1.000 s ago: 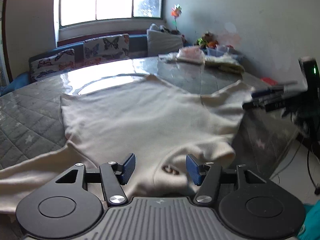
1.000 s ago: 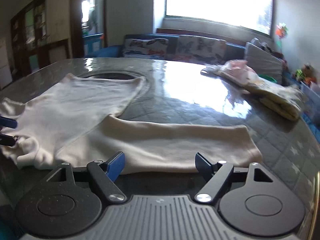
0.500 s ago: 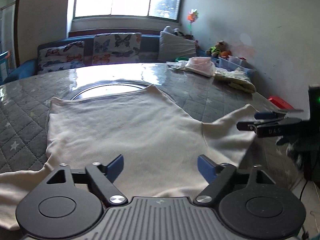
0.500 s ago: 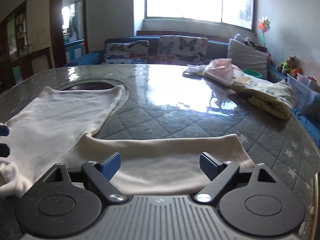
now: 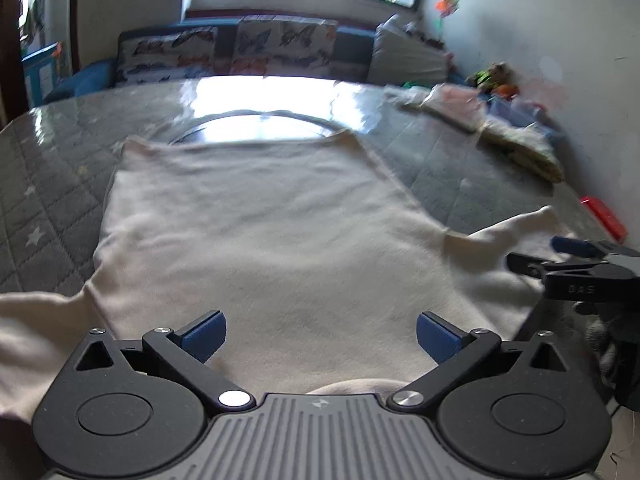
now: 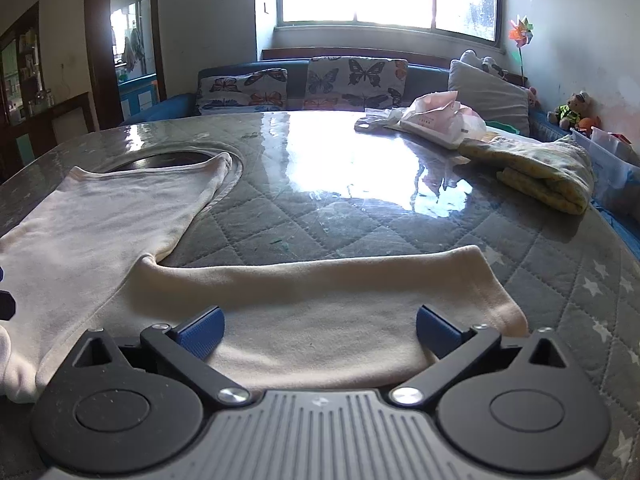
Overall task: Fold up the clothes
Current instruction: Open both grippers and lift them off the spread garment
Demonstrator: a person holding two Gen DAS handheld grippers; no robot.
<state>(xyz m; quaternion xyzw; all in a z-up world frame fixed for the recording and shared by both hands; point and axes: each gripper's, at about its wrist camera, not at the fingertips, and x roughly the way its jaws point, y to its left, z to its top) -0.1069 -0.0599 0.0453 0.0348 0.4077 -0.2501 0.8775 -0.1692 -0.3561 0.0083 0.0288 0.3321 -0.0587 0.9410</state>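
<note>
A cream long-sleeved top (image 5: 264,232) lies spread flat on the quilted grey table (image 5: 48,184). My left gripper (image 5: 320,338) is open and empty, just above the garment's near edge at the collar. My right gripper (image 6: 318,332) is open and empty over the right sleeve (image 6: 320,296), which stretches sideways across the table. The right gripper also shows in the left wrist view (image 5: 576,268) at the far right, beside the sleeve end. The garment's body (image 6: 92,220) lies to the left in the right wrist view.
A folded yellow cloth (image 6: 548,172) and a pink-white plastic bag (image 6: 436,120) lie at the table's far right. A sofa with butterfly cushions (image 6: 356,80) stands behind the table under the window. A red object (image 5: 604,216) sits by the table's right edge.
My left gripper has opened wider and lifted off the collar, swinging its view left. The right gripper has drawn back slightly over the sleeve and stayed open.
</note>
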